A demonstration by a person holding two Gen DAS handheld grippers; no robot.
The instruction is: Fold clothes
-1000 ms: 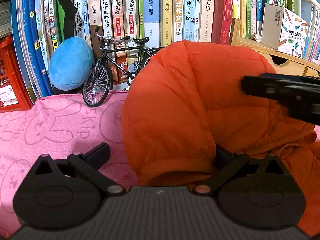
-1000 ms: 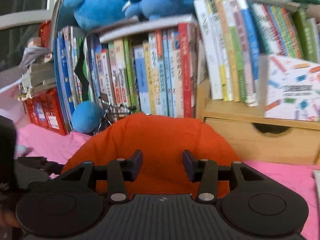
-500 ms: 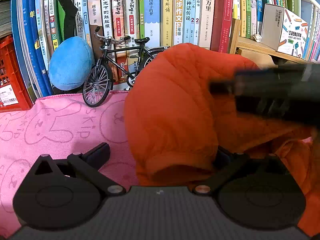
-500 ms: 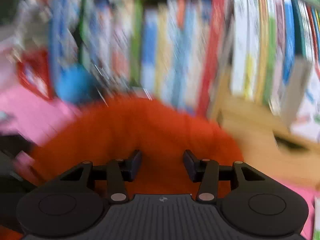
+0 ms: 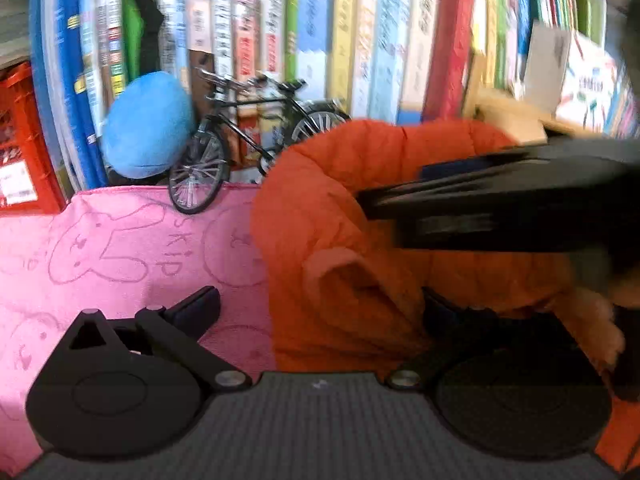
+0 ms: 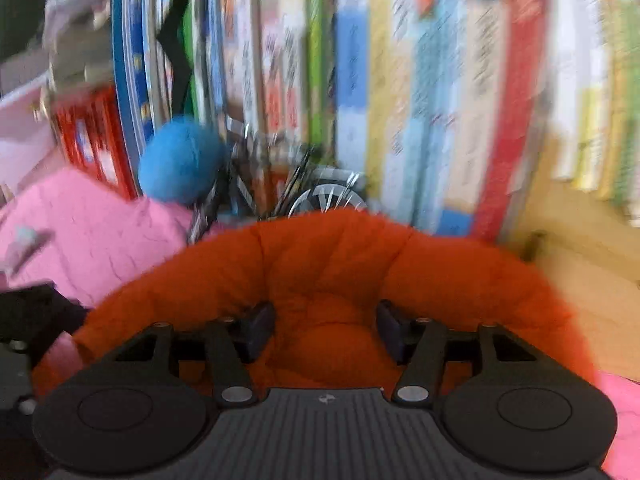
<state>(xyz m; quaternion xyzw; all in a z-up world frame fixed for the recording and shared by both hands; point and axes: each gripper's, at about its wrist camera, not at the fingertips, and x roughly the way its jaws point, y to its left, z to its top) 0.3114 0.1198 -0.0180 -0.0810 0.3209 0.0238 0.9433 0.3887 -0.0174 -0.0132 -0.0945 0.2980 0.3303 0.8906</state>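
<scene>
An orange puffy jacket (image 5: 360, 184) lies bunched on a pink towel (image 5: 120, 248). My left gripper (image 5: 320, 308) stands wide open at its near edge. A cuff lies between the jaws; the left finger (image 5: 200, 304) rests clear on the towel and the right one is half buried in cloth. My right gripper (image 6: 326, 328) hovers over the jacket (image 6: 320, 264) with its jaws opening. A bulge of orange cloth lies between its fingers, and they do not pinch it. In the left wrist view the right gripper (image 5: 500, 208) is a blurred black bar across the jacket.
A row of upright books (image 5: 360, 40) walls the back. A toy bicycle (image 5: 240, 148) and a blue plush (image 5: 148, 124) stand against them, close behind the jacket. A red crate (image 5: 20, 140) sits far left and a wooden drawer box (image 6: 580, 280) at the right.
The right gripper swept leftward over the jacket and its jaws spread wider. The jacket's mound sits lower, and a cuff now shows between the left jaws. The left gripper barely moved.
</scene>
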